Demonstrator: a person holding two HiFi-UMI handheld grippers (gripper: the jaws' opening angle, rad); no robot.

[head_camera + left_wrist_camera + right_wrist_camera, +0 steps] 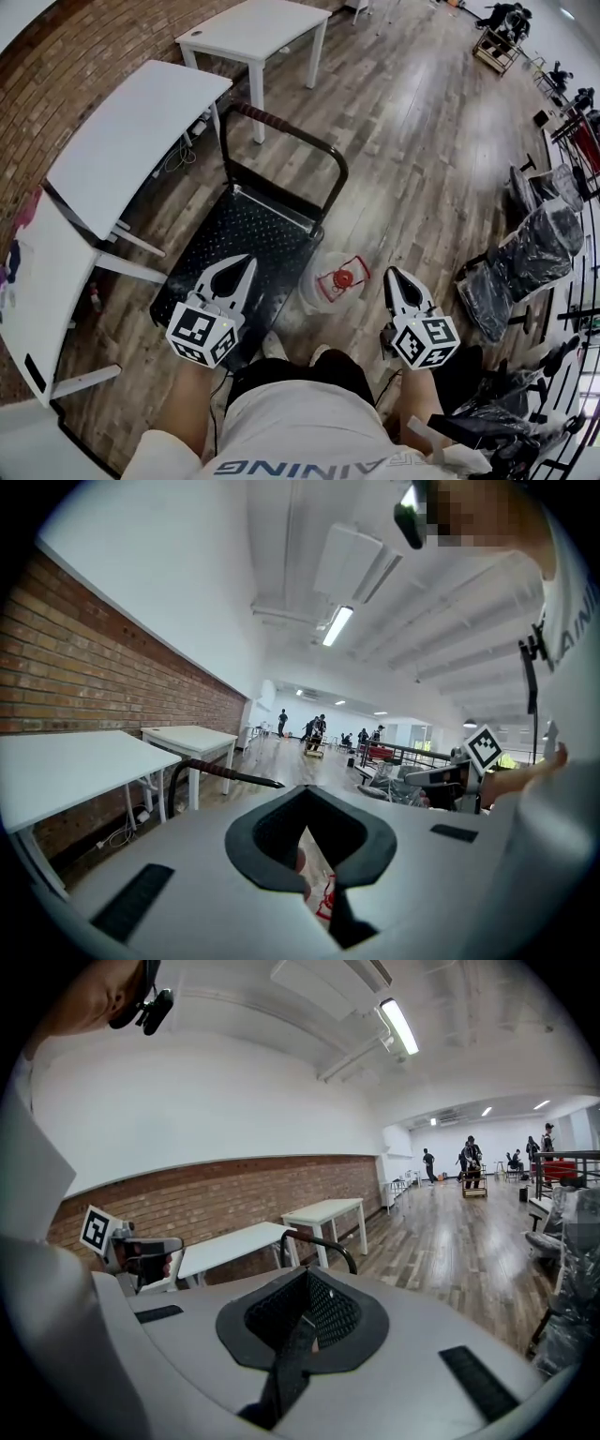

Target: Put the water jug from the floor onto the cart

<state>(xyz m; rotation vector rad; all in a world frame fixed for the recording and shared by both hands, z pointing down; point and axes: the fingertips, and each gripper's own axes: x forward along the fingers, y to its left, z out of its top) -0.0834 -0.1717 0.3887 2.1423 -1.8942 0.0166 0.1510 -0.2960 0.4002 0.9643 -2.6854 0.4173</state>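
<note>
The water jug (333, 281) is clear plastic with a red cap and handle. It stands on the wood floor just right of the cart's near right corner. The cart (246, 232) has a black studded deck and a dark push handle (291, 133) at its far end. My left gripper (247, 261) hovers over the deck's near end, left of the jug, jaws together and empty. My right gripper (392, 273) hangs right of the jug, also shut on nothing. In the left gripper view a sliver of the jug's red cap (325, 899) shows past the jaws.
Two white tables (131, 131) line the brick wall left of the cart. Wrapped office chairs (530, 253) stand at the right. My legs and shoes (277, 349) are just behind the jug. People and a trolley (497, 37) are far down the room.
</note>
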